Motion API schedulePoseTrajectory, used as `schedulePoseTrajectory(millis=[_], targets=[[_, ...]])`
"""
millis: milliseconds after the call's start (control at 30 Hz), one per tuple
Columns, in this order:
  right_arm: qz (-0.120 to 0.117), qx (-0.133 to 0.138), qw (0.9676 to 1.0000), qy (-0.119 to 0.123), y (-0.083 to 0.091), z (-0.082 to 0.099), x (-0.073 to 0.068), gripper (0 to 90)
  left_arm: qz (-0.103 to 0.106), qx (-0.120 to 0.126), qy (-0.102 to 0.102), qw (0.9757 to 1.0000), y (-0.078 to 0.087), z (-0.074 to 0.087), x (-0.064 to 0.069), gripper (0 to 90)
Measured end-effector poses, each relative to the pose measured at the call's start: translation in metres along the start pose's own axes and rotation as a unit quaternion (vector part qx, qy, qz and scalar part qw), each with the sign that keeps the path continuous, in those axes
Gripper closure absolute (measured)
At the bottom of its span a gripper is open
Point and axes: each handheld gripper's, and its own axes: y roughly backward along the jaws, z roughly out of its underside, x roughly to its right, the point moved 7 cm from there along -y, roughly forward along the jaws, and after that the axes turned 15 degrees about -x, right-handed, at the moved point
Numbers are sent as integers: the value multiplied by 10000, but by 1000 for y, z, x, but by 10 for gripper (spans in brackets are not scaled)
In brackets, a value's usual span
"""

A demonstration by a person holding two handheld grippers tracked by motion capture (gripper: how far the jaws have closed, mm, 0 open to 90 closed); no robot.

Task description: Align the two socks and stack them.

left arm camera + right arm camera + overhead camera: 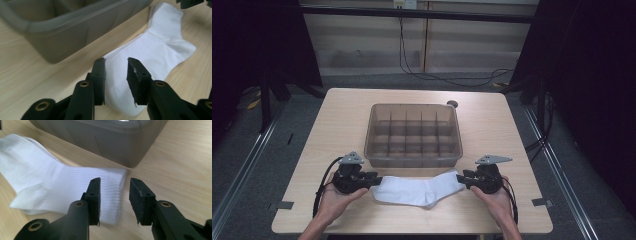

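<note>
left gripper (374,179): at the left end of the sock, held in the person's left hand (334,197); fingers (98,75) apart, not pressing on anything.
left end of sock: in the left gripper view the toe end lies flat on the counter between and under the two fingers; cloth slack, not pinched.
sock (417,189): white, lying flat and lengthwise on the counter (337,120), just in front of the bin's near wall; stretched between the two grippers.
sock texture: soft knit, smooth foot part, fine ribbing on the cuff (110,192); heel bulge points toward the person.
bin (413,159): grey see-through plastic, rectangular with rounded corners, inner dividers forming a grid of small compartments; sits mid-counter, near the sock but apart from it.
counter material: light wood grain, square with rounded corners.
right gripper (460,179): at the right end of the sock, held in the right hand (497,197); fingers (140,197) apart, no clamp.
right end of sock: ribbed cuff edge sits below the gap between the fingers, mostly by the one at left in the right gripper view; whether that finger touches the cloth is hard to tell.
cut off: bin top cropped in both gripper views; forearms cut by the bottom edge of the high view.
hard to make out: small dark round thing (452,104) behind the bin's far right corner, unidentifiable.
</note>
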Motion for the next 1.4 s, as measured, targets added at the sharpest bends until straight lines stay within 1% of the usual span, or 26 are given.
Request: schedulePoseTrajectory(millis=[33,67,100,133,167,200,233,267,300,333,433,500,567,633,667,767,800,833,900,1067,1167,1200,1300,1333,1367,1400], targets=[[6,9,10000,-1,0,0,-1,645,-3,-41,-71,10000,-4,-2,3,726],[-14,18,10000,18,-1,-1,-2,669,-41,25,-154,9999,-8,-5,6,752],[-55,14,10000,23,-2,-2,-4,674,24,37,-205,9998,-13,-7,11,772],[-154,60,9999,4,-3,-5,-6,716,116,-53,-286,9995,-19,-9,15,794],[-301,119,9995,0,-4,-7,-9,764,46,-171,-365,9992,-25,-9,18,800],[-333,90,9994,85,-5,-9,-12,784,65,-199,-400,9990,-31,-10,22,805],[-272,15,9995,142,-7,-11,-14,804,90,-326,-456,9984,-38,-10,27,807],[-312,-64,9993,190,-10,-11,-16,815,72,-352,-483,9982,-42,-10,29,807],[-327,-85,9993,178,-12,-11,-16,815,44,-409,-530,9977,-44,-9,30,805],[-291,-134,9994,147,-14,-11,-15,813,41,-466,-561,9973,-48,-9,32,796],[-173,-310,9992,188,-23,-8,-13,795,-24,-589,-600,9965,-55,-6,34,762],[-183,-363,9990,191,-27,-7,-13,790,-8,-604,-645,9961,-56,-5,35,751],[-169,-457,9985,245,-32,-6,-15,785,-9,-746,-730,9945,-54,-2,36,746],[-207,-499,9980,321,-38,-6,-18,786,6,-830,-929,9922,-51,1,38,759],[-252,-510,9977,364,-39,-7,-20,786,10,-860,-993,9913,-49,3,38,766],[-379,-535,9966,502,-41,-7,-25,795,191,-736,-933,9927,-43,4,39,772],[-387,-565,9961,559,-42,-6,-27,796,226,-636,-908,9936,-41,3,39,769],[-439,-583,9952,647,-42,-6,-29,798,265,-598,-866,9941,-39,2,39,763],[-480,-586,9946,705,-43,-7,-32,801,288,-541,-784,9950,-40,0,40,757],[-540,-619,9932,824,-48,-11,-41,801,328,-625,-820,9941,-49,-3,47,745],[-576,-680,9910,998,-52,-15,-51,797,355,-659,-895,9932,-53,-5,52,731],[-617,-695,9903,1032,-53,-16,-55,792,337,-675,-928,9928,-54,-5,53,731],[-597,-668,9895,1138,-56,-20,-65,743,225,-782,-1016,9915,-59,-3,54,729],[-550,-632,9898,1157,-55,-21,-66,716,179,-790,-1065,9910,-59,-2,54,730],[-514,-609,9904,1127,-53,-21,-66,701,112,-812,-1152,9900,-59,-2,54,732],[-475,-571,9911,1103,-51,-21,-65,684,90,-794,-1175,9899,-59,-2,55,732]])
